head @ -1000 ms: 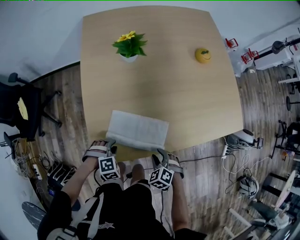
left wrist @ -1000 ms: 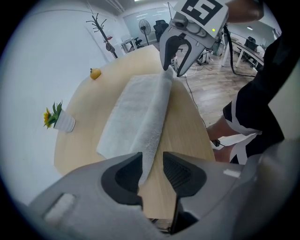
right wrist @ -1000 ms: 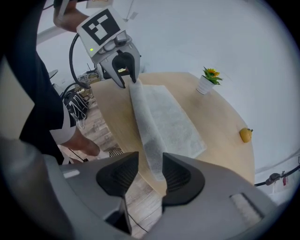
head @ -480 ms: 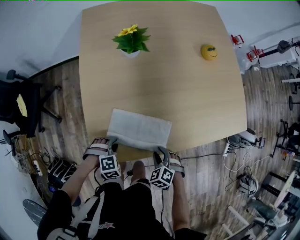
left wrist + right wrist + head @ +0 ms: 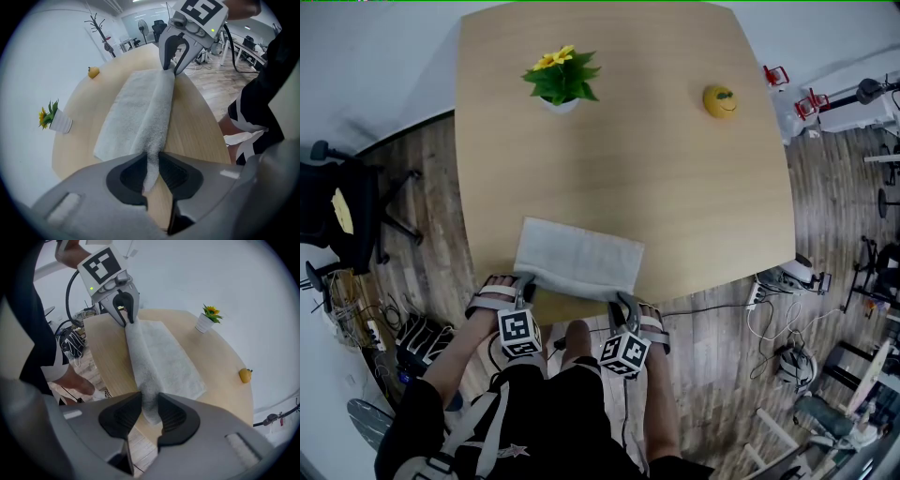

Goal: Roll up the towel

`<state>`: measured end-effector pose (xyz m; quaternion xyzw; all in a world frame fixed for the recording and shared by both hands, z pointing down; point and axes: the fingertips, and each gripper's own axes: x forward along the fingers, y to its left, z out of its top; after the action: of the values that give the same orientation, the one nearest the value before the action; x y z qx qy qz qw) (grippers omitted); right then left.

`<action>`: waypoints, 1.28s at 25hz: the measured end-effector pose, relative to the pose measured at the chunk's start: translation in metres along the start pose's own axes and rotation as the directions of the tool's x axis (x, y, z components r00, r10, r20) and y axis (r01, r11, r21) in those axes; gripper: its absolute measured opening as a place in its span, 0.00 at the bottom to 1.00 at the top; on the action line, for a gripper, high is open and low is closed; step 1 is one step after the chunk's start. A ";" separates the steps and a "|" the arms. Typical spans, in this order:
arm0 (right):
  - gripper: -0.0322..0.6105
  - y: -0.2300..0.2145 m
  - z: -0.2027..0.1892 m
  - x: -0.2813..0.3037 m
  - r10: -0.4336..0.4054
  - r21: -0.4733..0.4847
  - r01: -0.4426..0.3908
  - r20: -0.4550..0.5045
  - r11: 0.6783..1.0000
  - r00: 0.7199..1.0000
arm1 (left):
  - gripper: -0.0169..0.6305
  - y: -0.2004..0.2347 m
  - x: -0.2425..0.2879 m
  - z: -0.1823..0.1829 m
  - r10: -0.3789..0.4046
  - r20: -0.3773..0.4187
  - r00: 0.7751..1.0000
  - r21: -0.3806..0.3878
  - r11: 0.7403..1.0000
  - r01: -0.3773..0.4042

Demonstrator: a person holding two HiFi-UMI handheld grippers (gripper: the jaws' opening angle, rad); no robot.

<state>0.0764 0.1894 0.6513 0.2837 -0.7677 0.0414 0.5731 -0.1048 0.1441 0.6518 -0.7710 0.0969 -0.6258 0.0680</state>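
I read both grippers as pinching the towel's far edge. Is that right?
Not the far edge. The left gripper and right gripper pinch the towel's near edge, and their jaws have just been closing with the cloth between them. The head view shows it.

Bare tabletop (image 5: 675, 187) between towel (image 5: 578, 258) and plant (image 5: 562, 80)

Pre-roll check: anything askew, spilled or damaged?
Nothing spilled or damaged. The towel sits slightly askew to the table edge; left gripper and right gripper jaws have just been closing on its near edge.
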 end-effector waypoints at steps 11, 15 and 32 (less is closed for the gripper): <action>0.16 -0.001 0.000 -0.002 -0.045 -0.013 0.045 0.009 0.999 0.999 | 0.08 -0.001 -0.004 0.001 0.037 0.017 0.999 0.022 0.999 -0.037; 0.15 0.008 -0.002 -0.006 -0.029 -0.027 0.029 0.001 0.999 1.000 | 0.07 -0.011 -0.009 -0.002 0.017 0.009 1.000 0.020 1.000 -0.017; 0.16 0.034 -0.011 -0.022 0.084 0.021 -0.083 -0.036 0.996 0.996 | 0.08 -0.043 -0.027 -0.006 -0.067 -0.042 0.997 0.011 0.998 0.068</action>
<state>0.0734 0.2307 0.6440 0.2559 -0.7679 0.0778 0.5821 -0.1133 0.1921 0.6366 -0.7603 0.0682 -0.6441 0.0497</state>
